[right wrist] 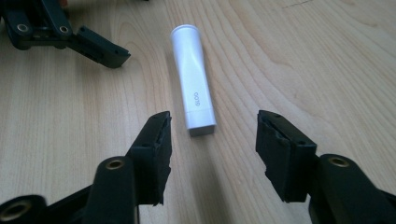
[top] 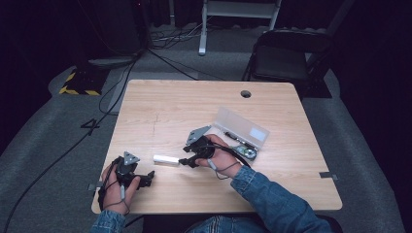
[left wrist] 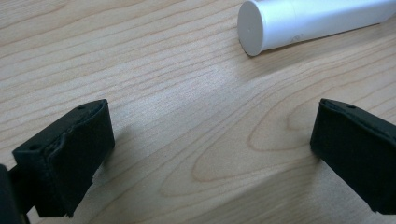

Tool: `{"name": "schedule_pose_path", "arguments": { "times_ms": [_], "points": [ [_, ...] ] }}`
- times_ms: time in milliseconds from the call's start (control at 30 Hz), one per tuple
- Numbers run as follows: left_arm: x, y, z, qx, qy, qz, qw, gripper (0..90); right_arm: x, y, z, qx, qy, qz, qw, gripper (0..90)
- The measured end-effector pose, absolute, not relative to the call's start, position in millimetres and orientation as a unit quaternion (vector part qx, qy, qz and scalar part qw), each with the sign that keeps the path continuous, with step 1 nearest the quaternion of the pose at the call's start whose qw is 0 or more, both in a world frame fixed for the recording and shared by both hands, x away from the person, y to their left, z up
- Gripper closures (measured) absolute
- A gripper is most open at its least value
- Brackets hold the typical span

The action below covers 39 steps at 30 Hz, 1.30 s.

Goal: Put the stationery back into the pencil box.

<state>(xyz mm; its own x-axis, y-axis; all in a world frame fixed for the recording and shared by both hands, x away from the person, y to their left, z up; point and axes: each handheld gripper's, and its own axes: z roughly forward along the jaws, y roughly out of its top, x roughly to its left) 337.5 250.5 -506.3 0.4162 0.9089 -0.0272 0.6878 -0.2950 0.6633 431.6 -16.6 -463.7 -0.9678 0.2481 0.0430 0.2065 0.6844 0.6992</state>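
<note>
Right gripper: jaws partly spread, nothing between the pads; they stand just short of the tube's flat crimped end. In the high view the right gripper sits on the side of the tube toward the clear case, jaws aimed at it

White tube is the landmark. It lies flat on the table, ahead of the right gripper and in line with it: long axis runs straight away from the jaws, crimped end nearest, round capped end farthest. Judgement: a short advance along that axis would bring the tube body between the pads

Left gripper: jaws spread wide, empty, resting on the other side of the tube and a little nearer the person. Its own view has the round cap end of the tube ahead and off to the side, clearly apart. The right gripper is the nearer one

Tube appearance: plain white, smooth, slightly glossy, small grey print near the crimp, cap same white as the body

Beyond the right gripper from the tube: clear plastic case, lid open
</note>
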Motion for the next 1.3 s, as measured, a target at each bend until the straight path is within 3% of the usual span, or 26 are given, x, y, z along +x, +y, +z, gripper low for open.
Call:
{"name": "schedule_pose_path", "arguments": {
  "times_ms": [533, 900, 1300],
  "points": [
    [337.5, 250.5, -506.3, 0.784, 0.509, 0.181, 0.305, 0.0, 430.6, 13.0, -484.3, 0.097, 0.924, 0.366, 0.048, 55.3],
    [337.5, 250.5, -506.3, 0.784, 0.509, 0.181, 0.305, 0.0, 429.6, 21.9, -490.2, 0.074, 0.93, 0.355, 0.053, 71.2],
    [337.5, 250.5, -506.3, 0.784, 0.509, 0.181, 0.306, 0.0, 428.4, 18.9, -483.7, 0.074, 0.933, 0.35, 0.042, 71.8]
  ]
}}
